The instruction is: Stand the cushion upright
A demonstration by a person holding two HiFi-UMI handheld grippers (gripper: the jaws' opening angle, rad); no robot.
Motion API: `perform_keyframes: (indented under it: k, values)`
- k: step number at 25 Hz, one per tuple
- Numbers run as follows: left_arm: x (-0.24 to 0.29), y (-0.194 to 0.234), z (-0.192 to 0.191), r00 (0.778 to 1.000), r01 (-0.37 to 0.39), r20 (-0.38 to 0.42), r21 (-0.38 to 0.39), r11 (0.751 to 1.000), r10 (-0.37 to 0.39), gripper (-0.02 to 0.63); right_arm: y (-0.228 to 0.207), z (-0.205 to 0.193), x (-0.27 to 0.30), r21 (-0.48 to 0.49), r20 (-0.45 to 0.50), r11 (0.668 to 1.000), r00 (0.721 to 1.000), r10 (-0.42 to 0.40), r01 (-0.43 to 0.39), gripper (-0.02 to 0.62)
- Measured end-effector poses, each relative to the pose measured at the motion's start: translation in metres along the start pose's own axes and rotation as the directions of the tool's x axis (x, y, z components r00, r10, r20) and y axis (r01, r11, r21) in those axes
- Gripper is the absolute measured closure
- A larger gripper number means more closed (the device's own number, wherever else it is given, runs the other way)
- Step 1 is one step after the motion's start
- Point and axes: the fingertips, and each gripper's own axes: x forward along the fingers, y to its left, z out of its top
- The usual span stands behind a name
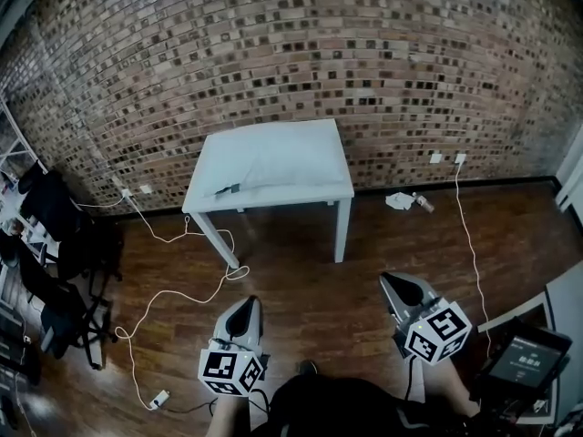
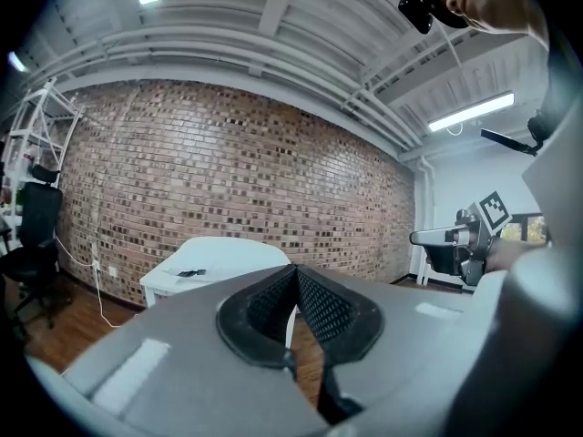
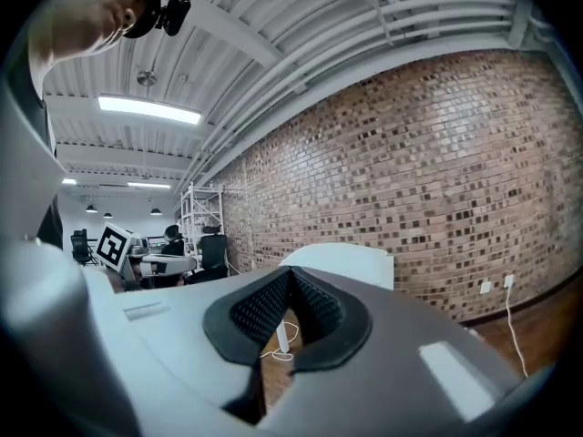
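The cushion [image 1: 284,162], white and plump, lies flat on the white surface [image 1: 206,189] that stands against the brick wall [image 1: 291,53] at the far side of the room. A small dark object [image 1: 228,189] sits at the cushion's near left corner; what it is cannot be made out.

Both tools are well short of it. The left gripper [image 1: 247,304] and the right gripper [image 1: 393,283] hang low over the wooden floor [image 1: 301,289], near the person and pointing toward the surface. Each gripper view shows ribbed black pads pressed together at the tips, so both sets of jaws are closed with nothing between them.

This looks like the approach, with nothing on the task itself done yet. The next move calls for crossing the open floor to the near edge of the surface and spreading the jaws. They could then take the cushion by an edge or a corner, one gripper on each side, and tip it onto its edge. A white cable [image 1: 182,294] trails across the floor on the left and is worth stepping clear of.
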Motion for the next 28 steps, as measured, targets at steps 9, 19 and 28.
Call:
perform_keyframes:
  k: [9,19,28]
  values:
    - [0.018,0.066,0.000,0.999,0.017,-0.031,-0.033,0.999,-0.018,0.606,0.018,0.010,0.062,-0.002,-0.018,0.999,0.999,-0.047,0.047,0.589]
    - [0.024,0.104,0.000,0.998,0.065,-0.008,-0.072,0.995,-0.066,0.606,0.043,0.013,0.097,-0.031,-0.066,0.997,0.995,-0.071,0.070,0.589]
    - [0.032,0.119,-0.008,0.999,0.046,-0.002,-0.091,0.995,-0.046,0.606,0.036,0.017,0.116,-0.031,-0.058,0.997,0.996,-0.069,0.067,0.589]
